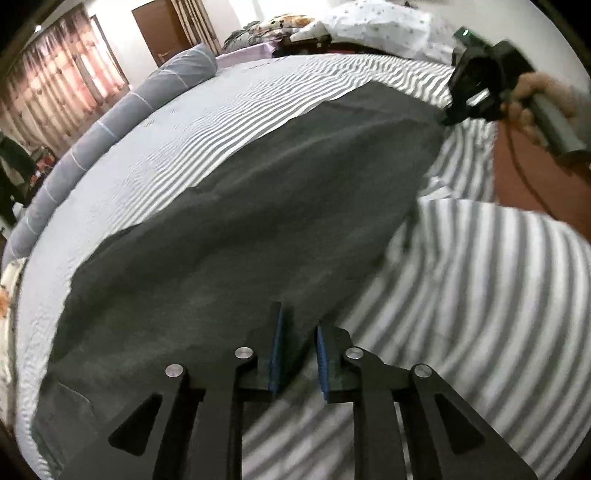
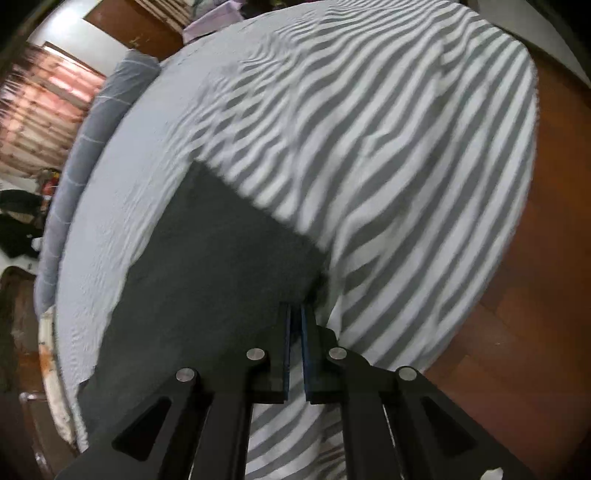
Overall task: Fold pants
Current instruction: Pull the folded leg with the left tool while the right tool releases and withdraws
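Dark grey pants (image 1: pixel 258 221) lie stretched flat across a bed with a grey-and-white striped sheet (image 1: pixel 258 92). My left gripper (image 1: pixel 299 325) is partly open with its blue-padded jaws around the near edge of the pants. My right gripper (image 1: pixel 454 114) shows at the far right end of the pants in the left wrist view, pinching the corner. In the right wrist view the right gripper (image 2: pixel 295 314) is shut on the pants' (image 2: pixel 221 258) edge, with the cloth running between the pads.
A long grey bolster (image 1: pixel 122 114) lies along the far side of the bed. Pillows and bedding (image 1: pixel 369 22) are piled at the back. The wooden floor (image 2: pixel 535 295) shows beyond the bed's near edge. Curtains (image 1: pixel 55 74) and a door (image 1: pixel 155 26) stand behind.
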